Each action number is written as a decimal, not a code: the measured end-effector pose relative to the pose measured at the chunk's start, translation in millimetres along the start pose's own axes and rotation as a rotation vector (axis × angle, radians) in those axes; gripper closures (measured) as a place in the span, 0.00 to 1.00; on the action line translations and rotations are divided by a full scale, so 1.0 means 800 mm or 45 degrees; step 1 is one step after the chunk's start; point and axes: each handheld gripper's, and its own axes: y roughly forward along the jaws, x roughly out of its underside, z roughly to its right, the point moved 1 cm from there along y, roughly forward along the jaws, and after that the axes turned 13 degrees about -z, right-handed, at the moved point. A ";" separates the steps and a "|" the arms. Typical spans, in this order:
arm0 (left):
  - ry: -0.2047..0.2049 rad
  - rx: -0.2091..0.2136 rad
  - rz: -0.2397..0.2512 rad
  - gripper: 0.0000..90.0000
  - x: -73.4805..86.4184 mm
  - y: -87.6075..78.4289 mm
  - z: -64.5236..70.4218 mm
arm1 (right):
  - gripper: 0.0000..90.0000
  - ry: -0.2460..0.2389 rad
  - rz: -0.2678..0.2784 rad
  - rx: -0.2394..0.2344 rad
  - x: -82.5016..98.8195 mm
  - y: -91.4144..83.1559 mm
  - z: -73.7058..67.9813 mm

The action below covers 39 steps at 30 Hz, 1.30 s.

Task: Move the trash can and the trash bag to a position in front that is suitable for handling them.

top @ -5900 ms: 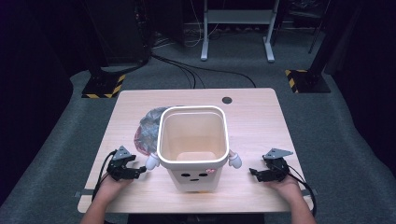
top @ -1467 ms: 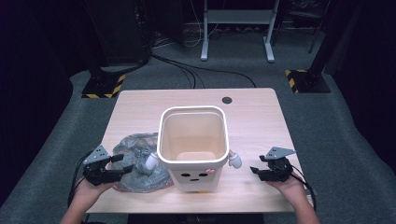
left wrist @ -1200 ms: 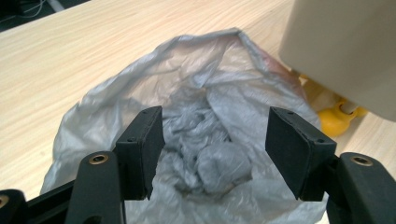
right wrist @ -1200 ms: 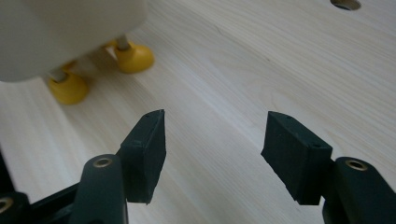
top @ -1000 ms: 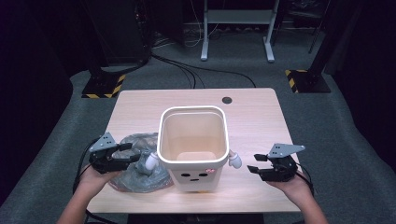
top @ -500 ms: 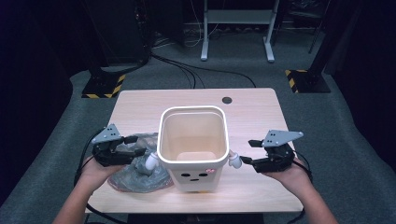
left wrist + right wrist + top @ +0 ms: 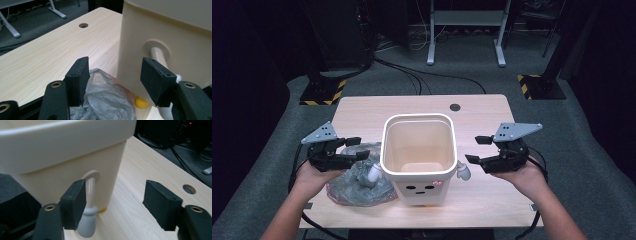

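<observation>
A cream bin (image 7: pixel 422 187) with a small face stands in the middle of the table, a white peg arm (image 7: pixel 462 171) sticking out on each side. A crumpled grey plastic bag (image 7: pixel 357 187) lies against its left side. My left gripper (image 7: pixel 358 149) hovers open above the bag, jaws toward the bin wall (image 7: pixel 150 30), nothing between them. My right gripper (image 7: pixel 474 149) hovers open at the bin's right; its jaws have just been opening. The right peg (image 7: pixel 90 192) stands beside the left pad (image 7: pixel 75 202), unpressed.
The wooden table (image 7: pixel 362 112) has a round cable hole (image 7: pixel 455 107) at its back edge. A small yellow foot (image 7: pixel 140 102) shows under the bin. Desk legs (image 7: pixel 464 30), cables and striped floor bases (image 7: pixel 532 85) lie beyond the table.
The bag went from the bin's back left to its front left. Both grippers have risen off the table and drawn in toward the bin's sides. The right jaws stand wider.
</observation>
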 end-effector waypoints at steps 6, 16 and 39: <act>0.032 0.012 -0.006 0.48 -0.011 -0.003 0.005 | 0.37 -0.016 0.015 -0.002 -0.011 -0.007 -0.001; 0.053 0.045 0.021 0.43 -0.030 -0.013 0.015 | 0.42 -0.046 0.059 -0.004 -0.034 -0.020 -0.002; 0.181 0.068 0.060 0.38 -0.073 -0.030 0.046 | 0.37 -0.108 0.101 -0.040 -0.083 -0.020 -0.009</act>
